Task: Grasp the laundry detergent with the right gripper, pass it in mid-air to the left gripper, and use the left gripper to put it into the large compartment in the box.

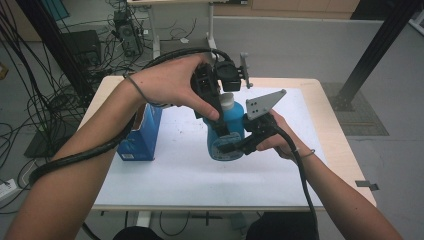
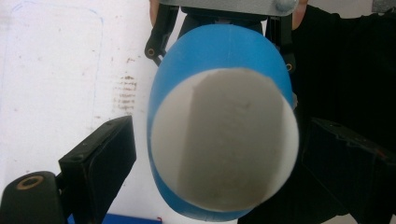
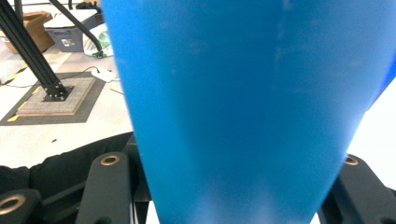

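Blue carton (image 1: 142, 135) stands at nine o'clock on the white-covered counter (image 1: 175, 175), well left of centre. Left tool (image 1: 220, 120) comes down from twelve o'clock over the blue bottle (image 1: 227, 132), which sits at the counter's middle, tilted, its white cap (image 1: 226, 100) pointing toward twelve. In the left gripper view the white cap end (image 2: 224, 140) sits between the spread jaws, a gap showing at the nine o'clock jaw; contact on the other side cannot be told. Right tool (image 1: 240, 145) enters from three o'clock and pinches the bottle's lower body; the right gripper view shows the blue wall (image 3: 243, 107) wedged between both jaws.
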The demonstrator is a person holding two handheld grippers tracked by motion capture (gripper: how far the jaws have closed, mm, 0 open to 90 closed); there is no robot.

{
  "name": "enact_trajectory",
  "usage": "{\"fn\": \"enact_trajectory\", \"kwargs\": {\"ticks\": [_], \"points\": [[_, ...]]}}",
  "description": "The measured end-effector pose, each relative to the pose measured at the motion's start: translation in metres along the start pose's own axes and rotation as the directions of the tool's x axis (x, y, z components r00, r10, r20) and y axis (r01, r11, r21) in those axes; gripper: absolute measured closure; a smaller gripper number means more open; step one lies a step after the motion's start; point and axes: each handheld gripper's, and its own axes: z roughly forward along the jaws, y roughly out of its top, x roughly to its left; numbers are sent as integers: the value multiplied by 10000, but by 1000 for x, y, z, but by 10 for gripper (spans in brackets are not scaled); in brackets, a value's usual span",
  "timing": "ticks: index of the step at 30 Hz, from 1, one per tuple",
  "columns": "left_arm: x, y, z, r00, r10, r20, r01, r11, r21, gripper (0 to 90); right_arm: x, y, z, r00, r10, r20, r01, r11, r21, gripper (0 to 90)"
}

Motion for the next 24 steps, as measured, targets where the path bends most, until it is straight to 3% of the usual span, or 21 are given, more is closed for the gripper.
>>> {"fn": "enact_trajectory", "kwargs": {"ticks": [24], "points": [[-2, 2, -2, 10000, -3, -10, 3, 10000, -72, 100, 2, 1, -2, 10000, -21, 25, 21, 10000, -41, 430]]}}
